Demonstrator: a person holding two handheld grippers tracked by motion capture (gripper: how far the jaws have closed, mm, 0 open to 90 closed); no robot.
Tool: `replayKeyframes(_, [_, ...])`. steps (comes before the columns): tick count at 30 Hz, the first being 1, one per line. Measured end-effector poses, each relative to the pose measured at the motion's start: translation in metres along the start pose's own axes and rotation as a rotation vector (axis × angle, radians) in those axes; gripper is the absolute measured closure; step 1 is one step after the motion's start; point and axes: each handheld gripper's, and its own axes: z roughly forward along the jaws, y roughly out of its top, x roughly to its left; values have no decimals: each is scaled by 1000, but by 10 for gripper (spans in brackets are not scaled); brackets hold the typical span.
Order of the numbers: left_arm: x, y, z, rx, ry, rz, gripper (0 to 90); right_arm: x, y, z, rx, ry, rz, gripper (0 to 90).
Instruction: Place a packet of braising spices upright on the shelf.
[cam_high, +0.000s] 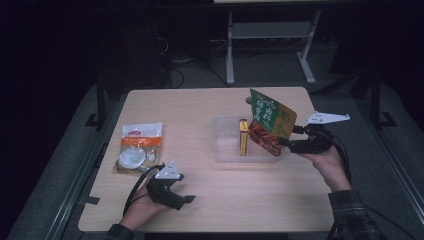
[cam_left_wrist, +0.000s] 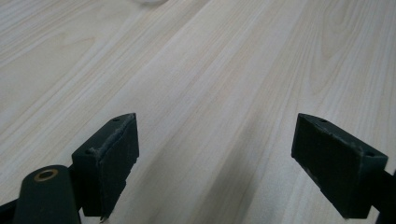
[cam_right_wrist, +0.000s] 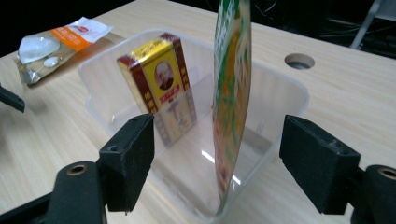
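Note:
A green, yellow and red snack pouch (cam_high: 270, 122) stands on edge at the right end of a clear plastic tub (cam_high: 225, 150). In the right gripper view the pouch (cam_right_wrist: 229, 107) is edge-on between the jaws, with a gap on each side. My right gripper (cam_high: 290, 136) (cam_right_wrist: 215, 126) is open around it. A yellow and red box (cam_high: 243, 136) (cam_right_wrist: 161, 84) stands upright inside the tub (cam_right_wrist: 289, 93). My left gripper (cam_high: 187, 200) (cam_left_wrist: 217, 135) rests open over bare wood near the front left, with nothing between its jaws.
An orange and white food packet (cam_high: 138, 147) (cam_right_wrist: 56, 39) lies flat at the table's left side, just beyond the left hand. A round cable hole (cam_right_wrist: 299, 60) sits in the tabletop behind the tub. Dark floor and a desk frame (cam_high: 270, 45) lie past the far edge.

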Motion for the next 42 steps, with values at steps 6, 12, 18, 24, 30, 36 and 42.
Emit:
replayKeyframes(6, [-1,0,0,9,5,10,147,9,-18,-9,25,-10,-9,262])
replayKeyframes(12, [-1,0,0,12,5,22,147,20,-36,-14,50,-10,-23,262])
replayKeyframes(18, [-1,0,0,15,10,17,148,37,-53,-12,102,8,-67,266])
replayKeyframes(24, [-1,0,0,17,16,17,149,57,-65,-5,142,48,-122,270])
replayKeyframes(30, [0,0,1,34,20,27,149,78,-71,13,188,170,-181,272])
replayKeyframes(36, [1,0,1,38,27,16,149,94,-78,35,265,252,-229,271])
replayKeyframes(42, [6,0,-6,31,75,-2,159,94,-80,40,288,264,-225,271])
